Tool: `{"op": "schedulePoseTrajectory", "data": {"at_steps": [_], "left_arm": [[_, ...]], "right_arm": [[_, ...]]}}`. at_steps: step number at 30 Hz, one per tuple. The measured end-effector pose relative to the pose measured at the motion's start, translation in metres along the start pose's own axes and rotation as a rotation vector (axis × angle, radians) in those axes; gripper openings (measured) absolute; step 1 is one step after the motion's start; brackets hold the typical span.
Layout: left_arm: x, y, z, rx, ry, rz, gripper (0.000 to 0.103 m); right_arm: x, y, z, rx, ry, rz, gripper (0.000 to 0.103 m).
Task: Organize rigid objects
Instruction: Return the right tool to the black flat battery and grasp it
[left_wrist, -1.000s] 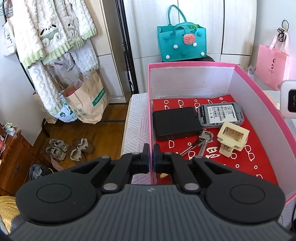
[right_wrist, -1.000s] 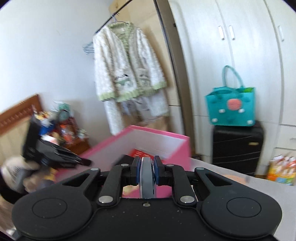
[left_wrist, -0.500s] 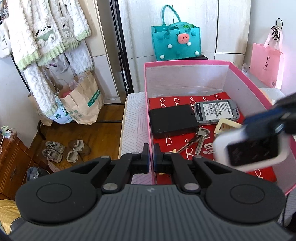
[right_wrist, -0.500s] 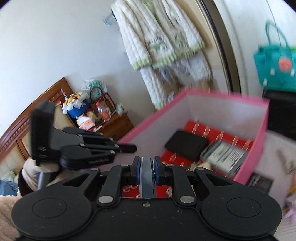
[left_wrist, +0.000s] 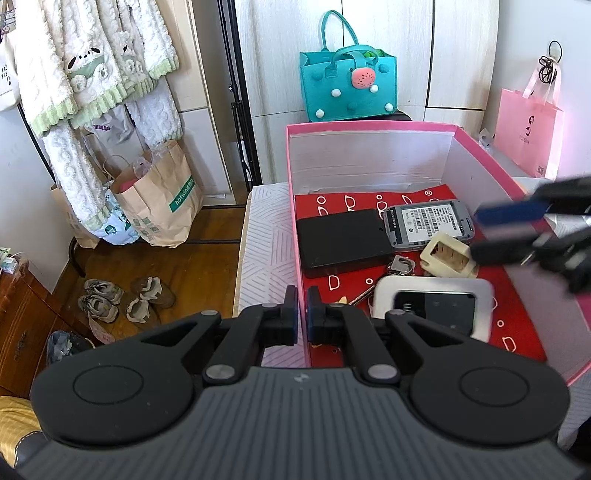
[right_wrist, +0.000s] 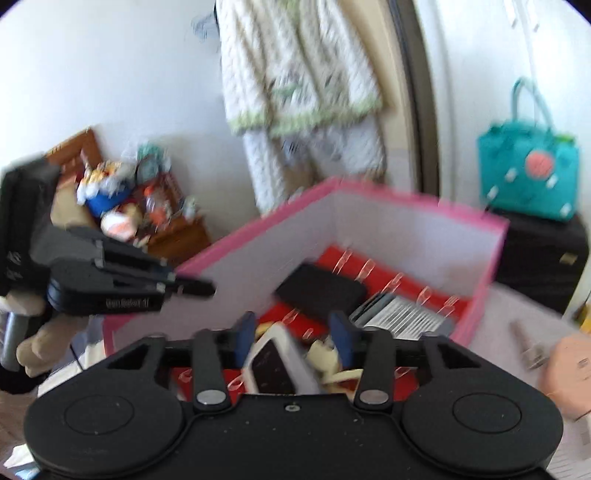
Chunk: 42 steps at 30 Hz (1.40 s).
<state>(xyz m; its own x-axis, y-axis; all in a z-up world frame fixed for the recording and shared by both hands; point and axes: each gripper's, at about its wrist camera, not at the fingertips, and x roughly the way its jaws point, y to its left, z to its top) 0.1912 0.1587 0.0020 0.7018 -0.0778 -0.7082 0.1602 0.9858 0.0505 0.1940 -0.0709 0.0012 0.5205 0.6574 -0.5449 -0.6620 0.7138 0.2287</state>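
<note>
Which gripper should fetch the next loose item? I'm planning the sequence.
Likely the right gripper: its jaws have just been opening, the white device is dropped into the pink box, and loose items lie on its side. The left gripper is shut at the box's wall.

White device with dark screen (left_wrist: 432, 306) lay screen-up on red lining of pink box (left_wrist: 369, 127), near front, beside keys (left_wrist: 400, 266), cream plastic block (left_wrist: 448, 254), black case (left_wrist: 341, 240), grey labelled device (left_wrist: 428, 221).

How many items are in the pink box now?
5. Black case back left, grey battery pack back right, cream plastic piece in front of it, keys mid-floor, white device nearest. Smaller things may be hidden beneath.
</note>
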Motion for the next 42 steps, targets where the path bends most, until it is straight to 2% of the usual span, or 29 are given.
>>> {"op": "schedulePoseTrajectory", "data": {"at_steps": [3, 5, 7, 11, 15, 18, 21, 24, 28, 33, 36, 42], "left_arm": [[0.0, 0.001, 0.0, -0.002, -0.001, 0.002, 0.004], [0.0, 0.002, 0.001, -0.009, -0.001, 0.002, 0.004], [-0.002, 0.001, 0.001, -0.006, -0.01, 0.005, 0.004], [-0.003, 0.0, 0.002, -0.002, -0.021, 0.013, 0.004], [-0.002, -0.002, 0.002, -0.003, -0.025, 0.02, 0.004], [-0.002, -0.005, 0.002, 0.023, -0.027, 0.036, 0.004], [-0.002, -0.006, 0.003, 0.032, -0.026, 0.043, 0.004], [-0.002, -0.005, 0.004, 0.019, -0.018, 0.028, 0.004], [-0.002, -0.002, 0.004, 0.006, -0.01, 0.013, 0.004], [-0.002, -0.001, 0.004, 0.0, -0.001, 0.003, 0.004], [-0.003, 0.002, 0.006, -0.009, 0.012, -0.012, 0.004], [-0.004, 0.006, 0.008, -0.018, 0.019, -0.028, 0.004]], "right_arm": [[-0.031, -0.014, 0.004, 0.023, -0.078, -0.017, 0.057], [-0.05, -0.027, 0.005, 0.061, -0.136, -0.057, 0.075], [-0.068, -0.043, 0.002, 0.113, -0.192, -0.134, 0.075], [-0.086, -0.067, -0.007, 0.089, -0.183, -0.257, 0.075], [-0.086, -0.086, -0.024, 0.071, -0.109, -0.244, 0.075], [-0.081, -0.093, -0.04, 0.083, -0.11, -0.281, 0.075], [-0.072, -0.1, -0.053, 0.064, -0.077, -0.261, 0.075], [-0.058, -0.097, -0.06, -0.044, -0.03, -0.259, 0.075], [-0.042, -0.104, -0.065, -0.164, 0.061, -0.195, 0.076], [-0.022, -0.119, -0.061, -0.269, 0.165, -0.131, 0.077], [-0.01, -0.121, -0.056, -0.329, 0.235, -0.075, 0.082], [0.013, -0.124, -0.041, -0.419, 0.279, 0.004, 0.085]]}}
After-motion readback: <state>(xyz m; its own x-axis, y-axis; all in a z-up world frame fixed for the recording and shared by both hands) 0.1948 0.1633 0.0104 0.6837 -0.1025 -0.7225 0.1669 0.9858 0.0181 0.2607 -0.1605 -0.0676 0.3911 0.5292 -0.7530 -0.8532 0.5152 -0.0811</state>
